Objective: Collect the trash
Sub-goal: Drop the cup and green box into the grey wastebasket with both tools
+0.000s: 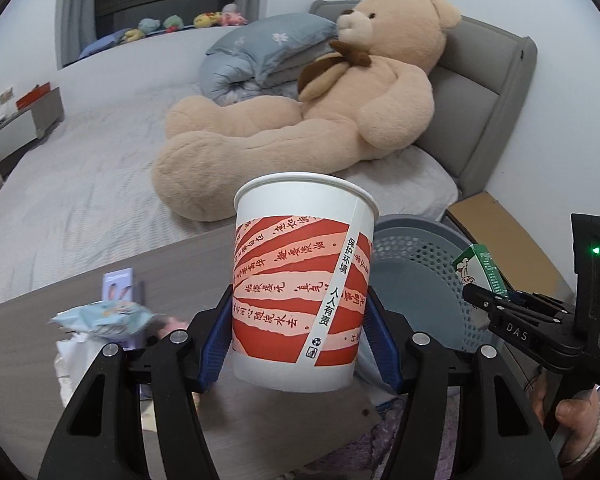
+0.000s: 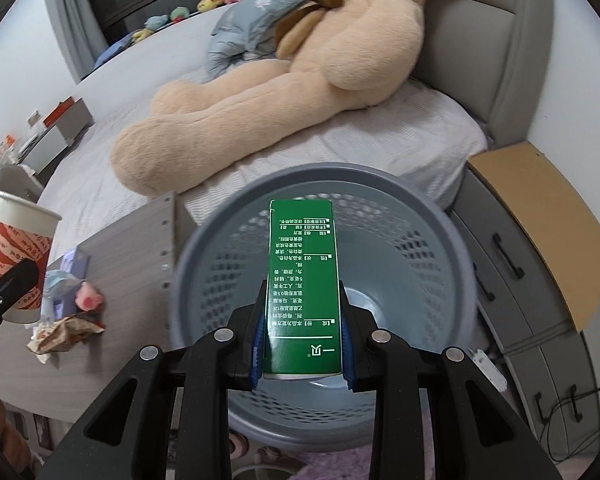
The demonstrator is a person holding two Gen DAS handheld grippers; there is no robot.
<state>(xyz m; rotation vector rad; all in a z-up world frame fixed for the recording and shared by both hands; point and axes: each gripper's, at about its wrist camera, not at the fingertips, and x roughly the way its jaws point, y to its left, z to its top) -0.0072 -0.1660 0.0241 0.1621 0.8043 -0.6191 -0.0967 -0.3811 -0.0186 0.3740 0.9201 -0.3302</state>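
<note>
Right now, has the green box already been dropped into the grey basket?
No. The right gripper holds the green box clamped above the grey basket.

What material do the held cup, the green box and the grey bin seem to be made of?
Cup: probably matte paper, with a rolled rim and a printed side seam. Green box: likely thin, slightly glossy printed cardboard with sharp folded edges. Grey bin: apparently moulded plastic, with a smooth rim and regular perforated walls.

Black gripper, blue pads, silver screws
</note>
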